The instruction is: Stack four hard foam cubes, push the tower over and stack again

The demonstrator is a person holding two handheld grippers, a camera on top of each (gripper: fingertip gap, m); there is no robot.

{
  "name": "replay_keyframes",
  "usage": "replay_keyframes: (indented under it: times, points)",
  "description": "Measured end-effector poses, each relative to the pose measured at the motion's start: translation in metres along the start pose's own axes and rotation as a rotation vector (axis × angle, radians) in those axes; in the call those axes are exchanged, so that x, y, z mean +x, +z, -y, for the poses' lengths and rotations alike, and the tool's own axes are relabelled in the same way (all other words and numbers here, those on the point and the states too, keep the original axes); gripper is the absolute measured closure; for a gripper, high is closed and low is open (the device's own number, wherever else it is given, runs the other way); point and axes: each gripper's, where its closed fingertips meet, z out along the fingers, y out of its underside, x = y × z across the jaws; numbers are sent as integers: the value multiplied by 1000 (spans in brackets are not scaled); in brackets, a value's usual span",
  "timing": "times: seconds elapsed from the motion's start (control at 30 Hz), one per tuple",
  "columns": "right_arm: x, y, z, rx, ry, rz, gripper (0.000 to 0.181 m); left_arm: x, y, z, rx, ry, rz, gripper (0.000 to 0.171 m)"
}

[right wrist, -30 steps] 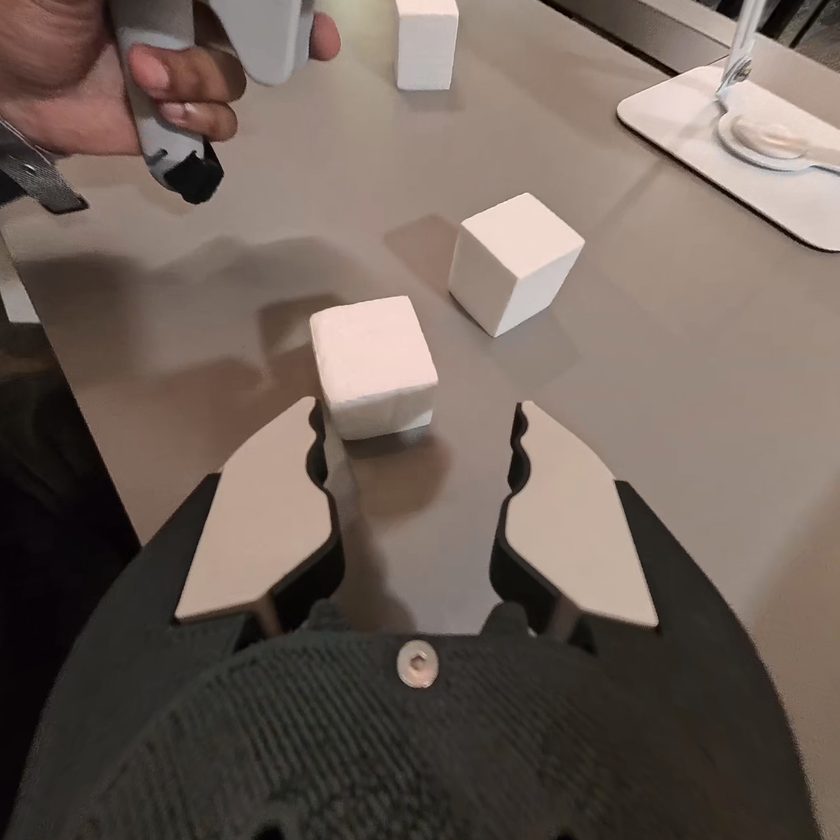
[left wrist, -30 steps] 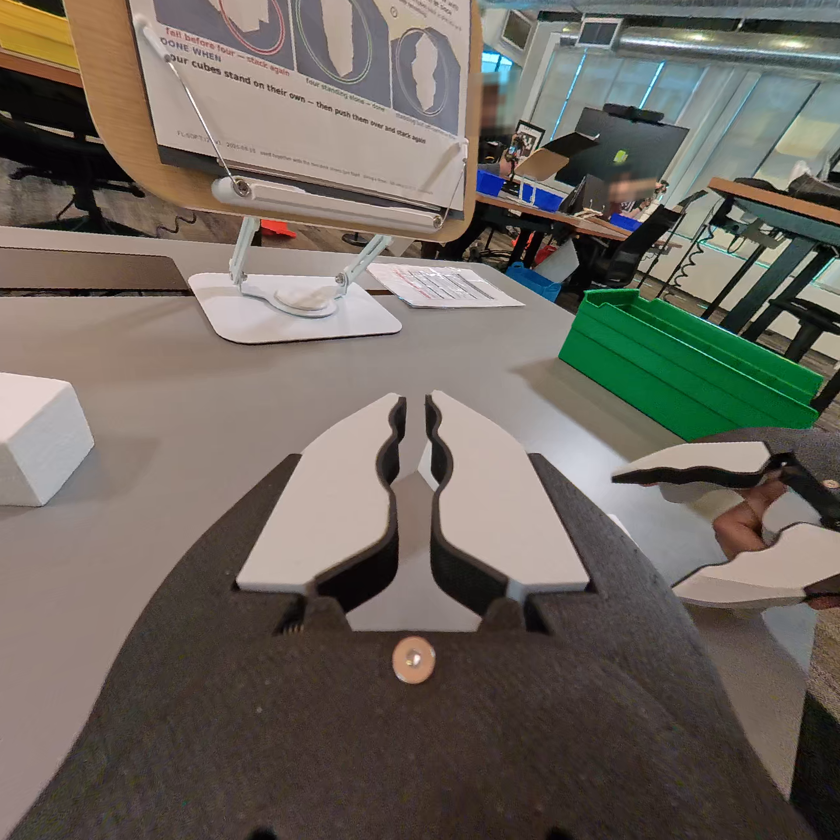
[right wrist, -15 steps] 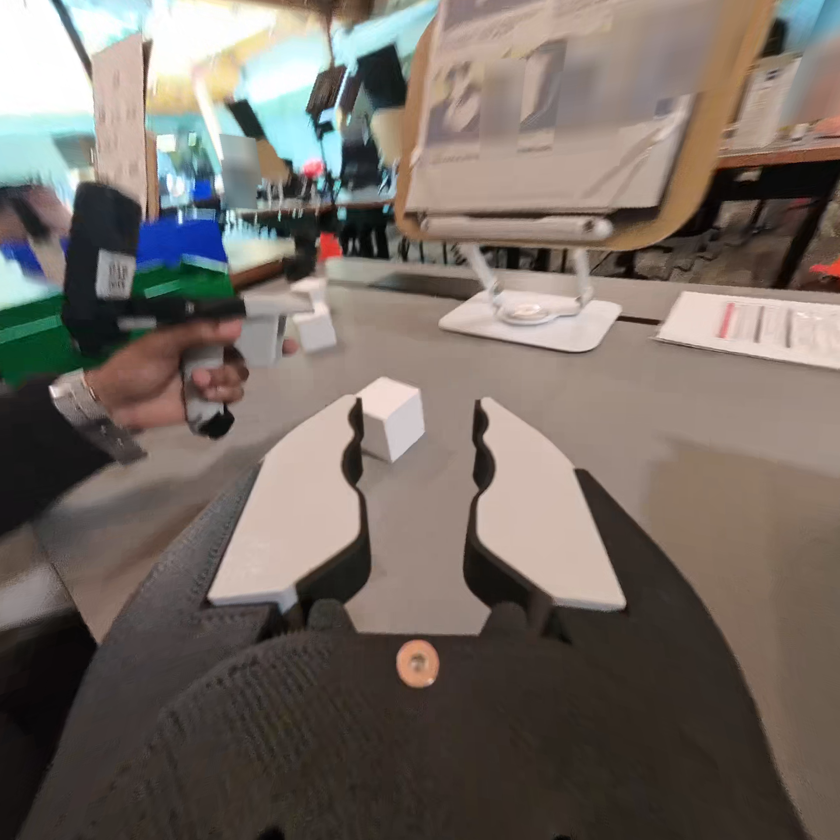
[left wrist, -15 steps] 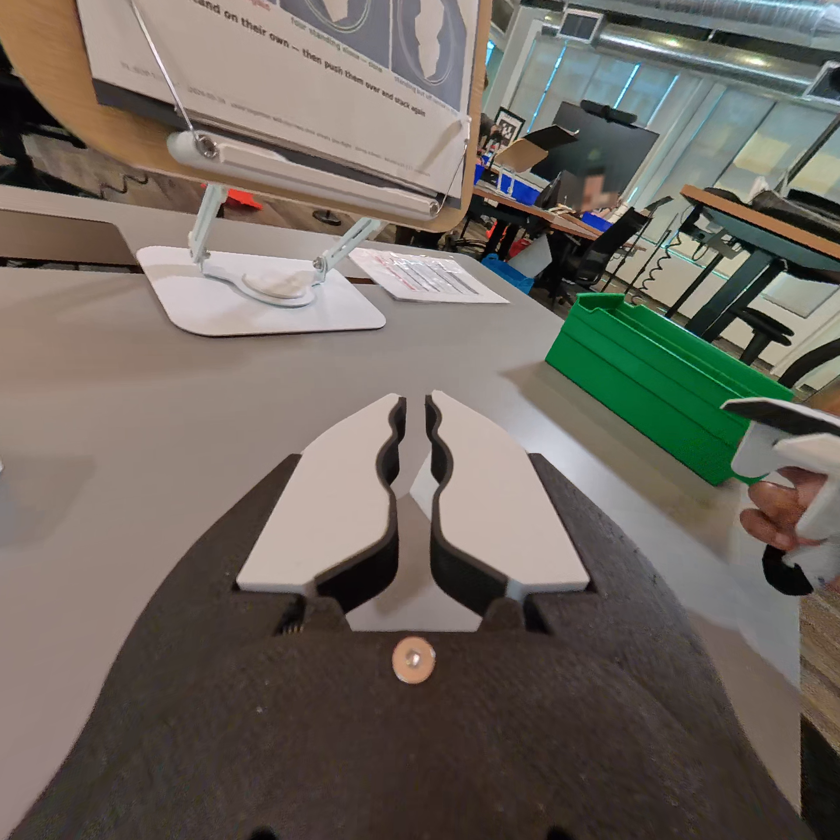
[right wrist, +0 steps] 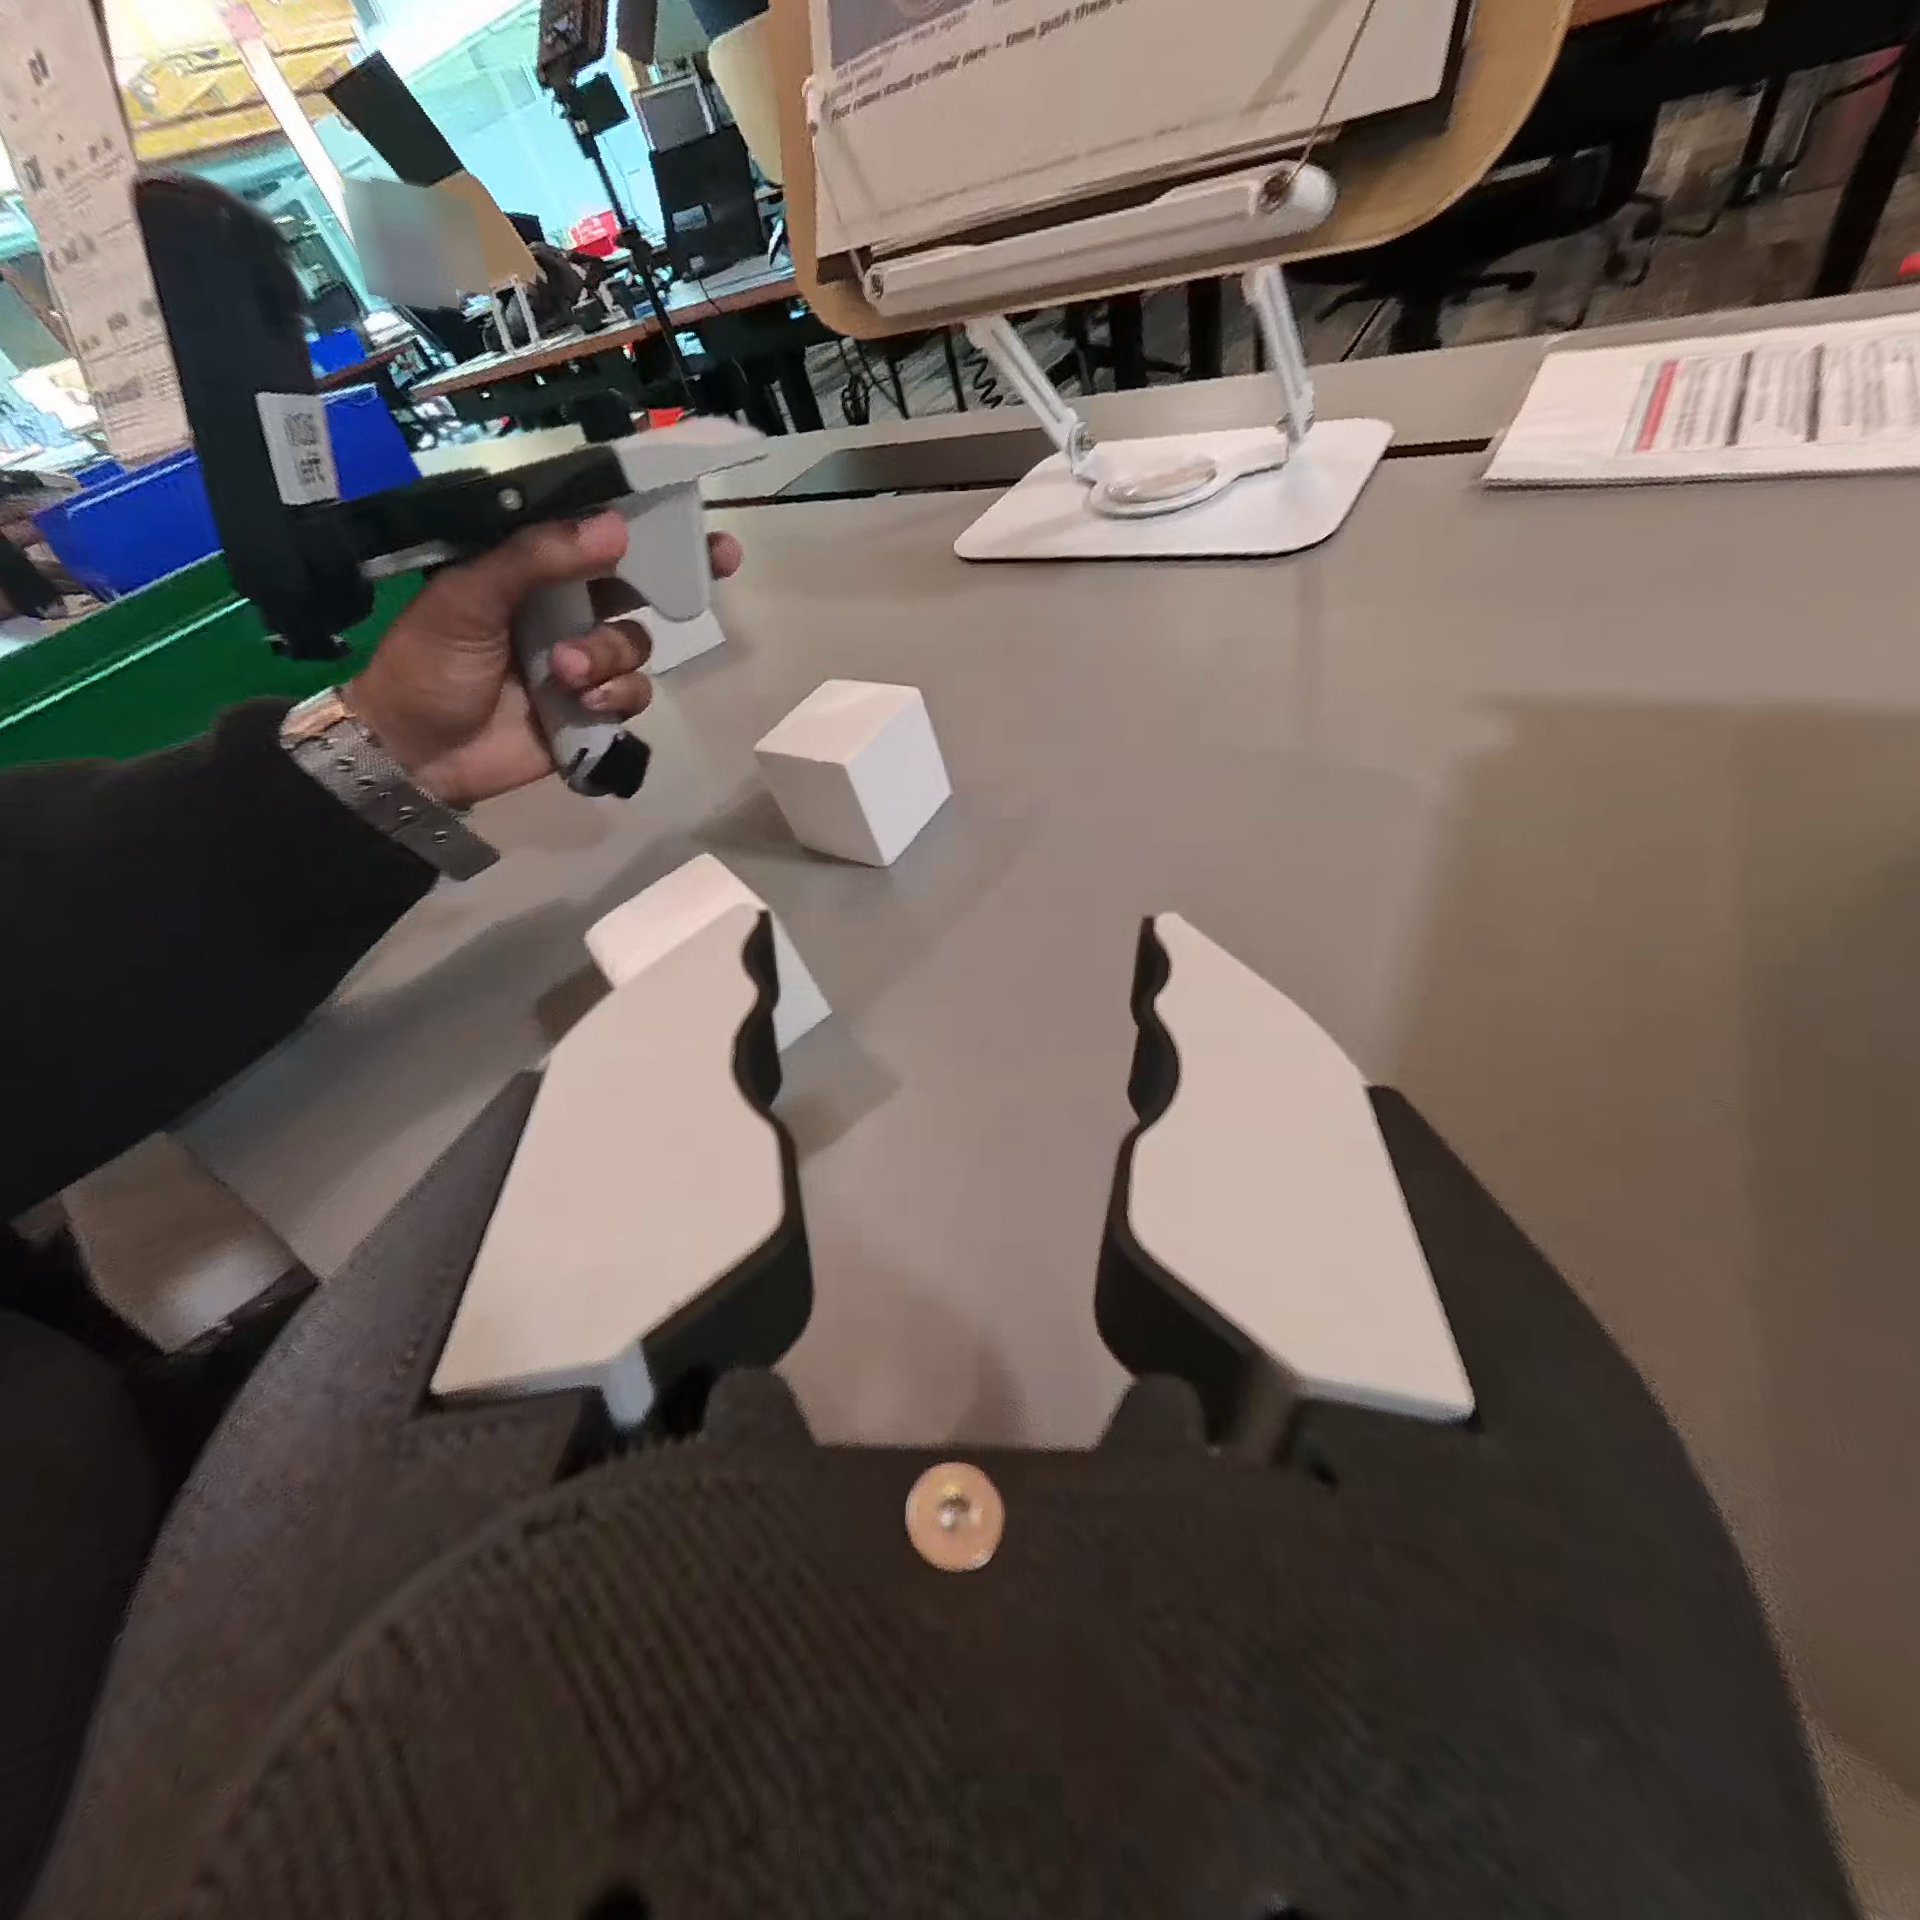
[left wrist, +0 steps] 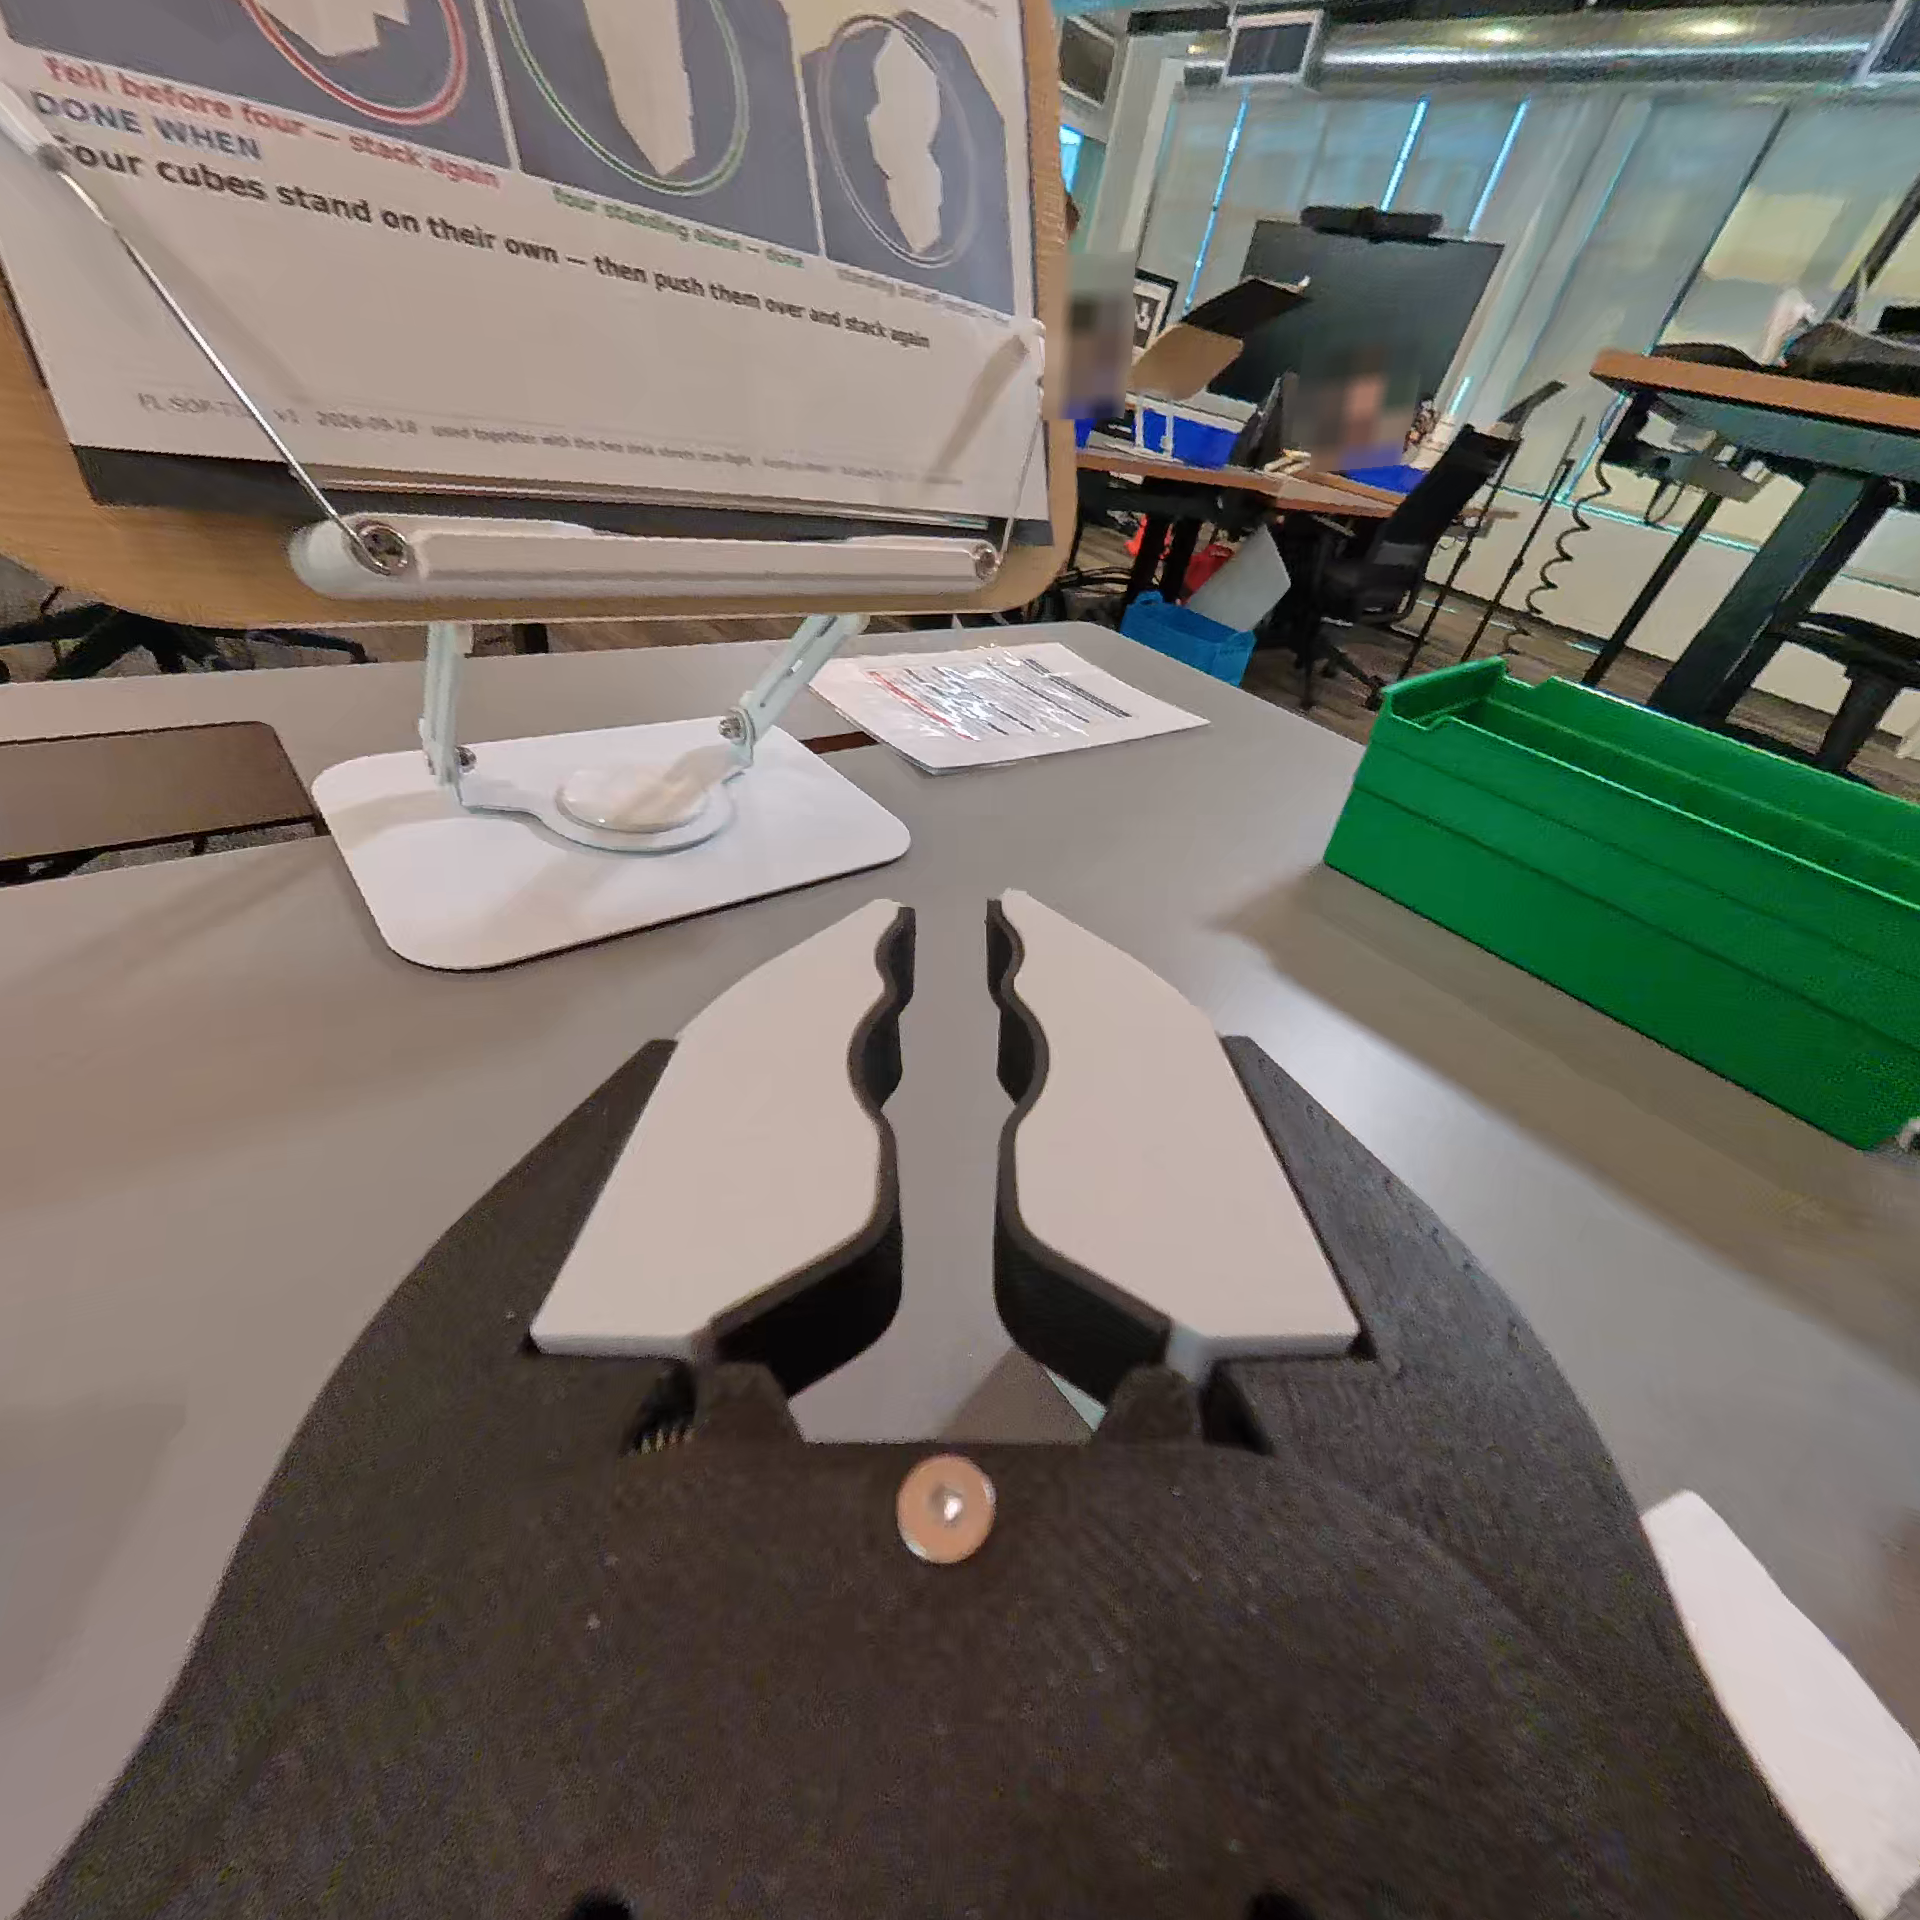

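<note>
My right gripper [right wrist: 956, 925] is open and empty, low over the grey table [right wrist: 1351, 831]. A white foam cube [right wrist: 665, 925] lies just beyond its left fingertip, partly hidden by that finger. A second white cube [right wrist: 852, 774] sits farther ahead. A third cube [right wrist: 686, 644] shows behind a person's hand [right wrist: 488, 665] that holds my left gripper [right wrist: 707, 468] above the table. In the left wrist view my left gripper [left wrist: 951, 914] is shut with nothing between its fingers, over bare table [left wrist: 208, 1091]. No cube shows there.
A document stand with a white base [left wrist: 613, 842] stands ahead; it also shows in the right wrist view [right wrist: 1174, 499]. A laminated sheet [left wrist: 1008, 701] lies beside it. A green bin [left wrist: 1621, 914] sits at the table's right. A white shape [left wrist: 1766, 1683] is at the lower right. There is about 25 centimetres between the tips of the two grippers.
My right gripper has tilted up from looking down on the cubes to a level view, and its fingers stand wider than half a second ago. My left gripper turned toward the stand, still shut.
</note>
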Motion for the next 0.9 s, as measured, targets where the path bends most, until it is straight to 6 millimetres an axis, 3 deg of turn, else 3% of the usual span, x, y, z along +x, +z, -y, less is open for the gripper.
replay_keyframes:
  times: [0.13,0.27,0.5,0.63,0.77,0.9]
  points:
    - [-17,1,-4,-16,37,61,113,-8,8,-3,-11,-44,24,156]
    - [-14,-11,7,42,-2,38,116,-1,10,-12,-42,-36,36,155]
    - [-20,-16,29,157,135,150,122,6,-1,-19,-78,65,45,152]
    - [-33,-5,32,148,188,247,117,1,-13,-19,-76,25,50,149]
    - [-36,13,25,81,38,225,117,-12,-31,-23,-92,-31,100,138]
    - [-51,33,17,18,-49,273,115,-23,-51,-23,-92,-9,143,138]
